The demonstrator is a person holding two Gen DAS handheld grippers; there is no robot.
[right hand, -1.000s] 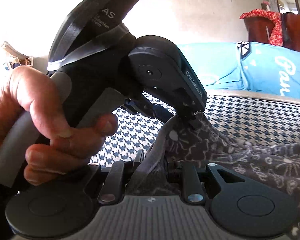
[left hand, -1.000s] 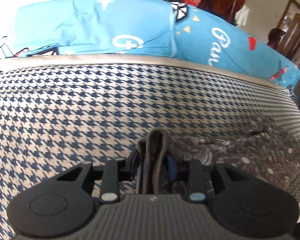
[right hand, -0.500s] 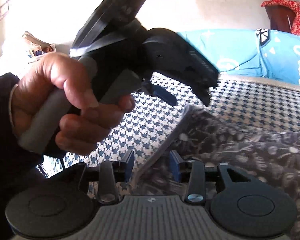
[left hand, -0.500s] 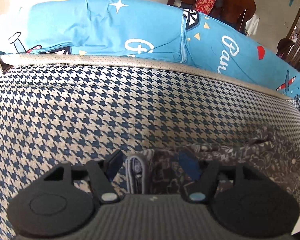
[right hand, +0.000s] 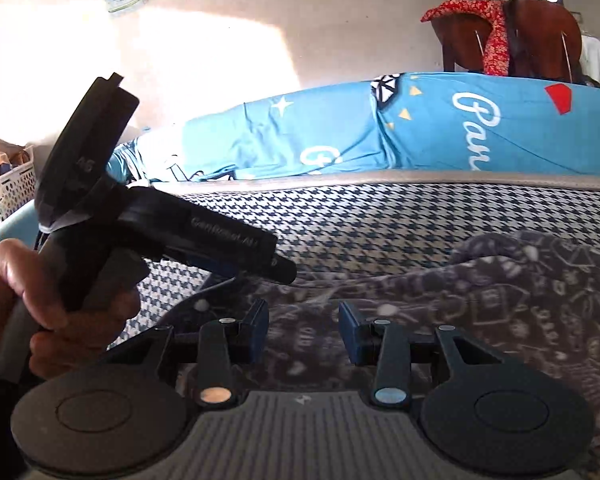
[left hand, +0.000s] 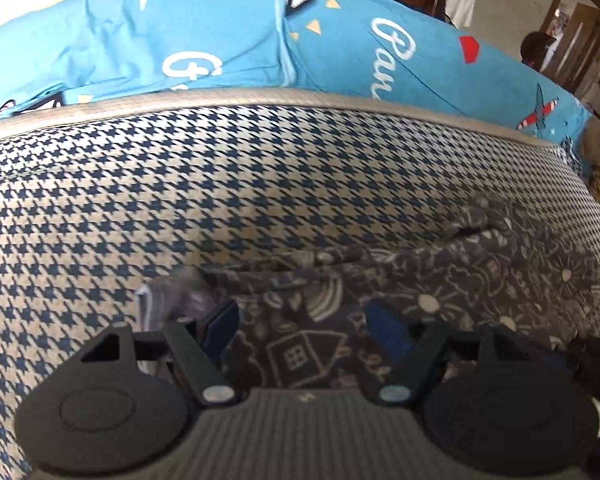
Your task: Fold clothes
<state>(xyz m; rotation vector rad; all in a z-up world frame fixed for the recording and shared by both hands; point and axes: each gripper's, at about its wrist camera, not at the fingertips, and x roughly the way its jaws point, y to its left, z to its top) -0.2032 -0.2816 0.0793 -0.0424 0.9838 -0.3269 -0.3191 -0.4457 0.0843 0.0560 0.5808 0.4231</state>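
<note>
A dark grey garment (left hand: 460, 280) printed with white doodles lies spread on the houndstooth cover (left hand: 220, 184); its pale folded edge (left hand: 168, 300) rests at the left. My left gripper (left hand: 302, 322) hovers just over that end, its jaws opening, with the cloth below them and nothing pinched. In the right wrist view the same garment (right hand: 500, 280) stretches to the right. My right gripper (right hand: 303, 320) stands open above it, its pads clear of the fabric. A hand (right hand: 40, 300) holds the left gripper (right hand: 260, 270) at the left, above the garment's edge.
Bright blue printed bedding (left hand: 220, 40) is piled along the far edge of the houndstooth surface. A white basket (right hand: 8, 192) stands at the far left. Behind the bedding is a wooden chair with red cloth (right hand: 500, 28).
Both grippers were shut on the garment's bunched edge, then opened and let it go. The cloth dropped flat onto the cover, and both grippers drew back from it.
</note>
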